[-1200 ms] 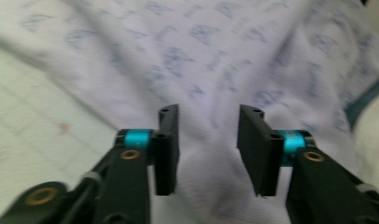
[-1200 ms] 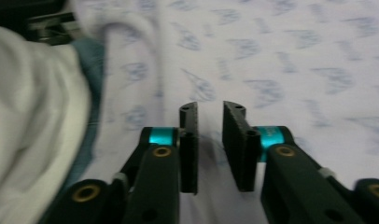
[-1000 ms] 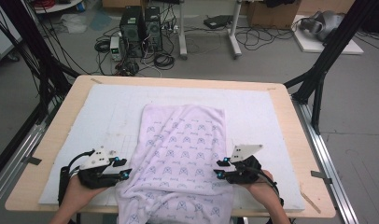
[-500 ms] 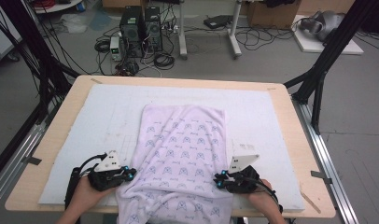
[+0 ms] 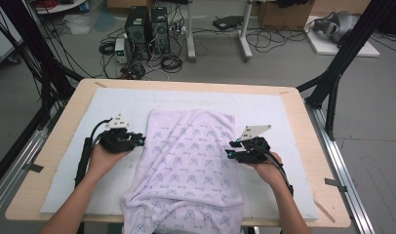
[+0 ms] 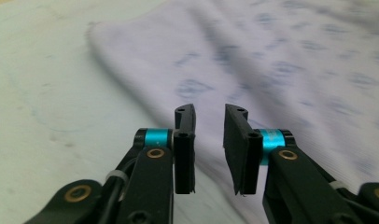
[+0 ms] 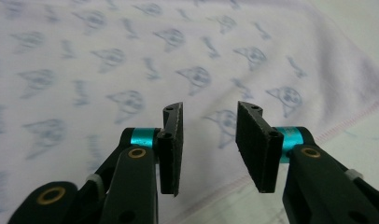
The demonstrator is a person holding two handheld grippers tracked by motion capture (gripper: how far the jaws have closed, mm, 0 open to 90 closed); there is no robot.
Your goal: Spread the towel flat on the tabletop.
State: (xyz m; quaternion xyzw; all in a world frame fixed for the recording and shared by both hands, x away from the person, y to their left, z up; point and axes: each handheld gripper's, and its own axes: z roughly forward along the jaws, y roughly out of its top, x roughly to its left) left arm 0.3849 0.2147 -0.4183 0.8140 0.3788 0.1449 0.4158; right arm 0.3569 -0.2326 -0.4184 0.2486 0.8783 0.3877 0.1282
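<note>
A lavender towel (image 5: pixel 191 161) with a blue pattern lies lengthwise on the white mat (image 5: pixel 274 112), its near end bunched at the table's front edge. My left gripper (image 5: pixel 141 141) sits at the towel's left side, pointing at it. In the left gripper view the left gripper (image 6: pixel 209 140) has just been opening and nothing is between its pads; the towel (image 6: pixel 271 70) lies ahead. My right gripper (image 5: pixel 228 153) is at the towel's right edge. Its jaws (image 7: pixel 210 140) have just been opening too, empty, over the towel (image 7: pixel 108 56) near its pink-stitched hem.
The mat covers most of the wooden table (image 5: pixel 64 141). Black frame poles (image 5: pixel 332 83) stand at the table's far corners. Computer towers (image 5: pixel 147 24) and cables lie on the floor beyond the far edge.
Both hands have moved away from the near edge, up along the towel's sides. The towel's near end looks more bunched than before.
</note>
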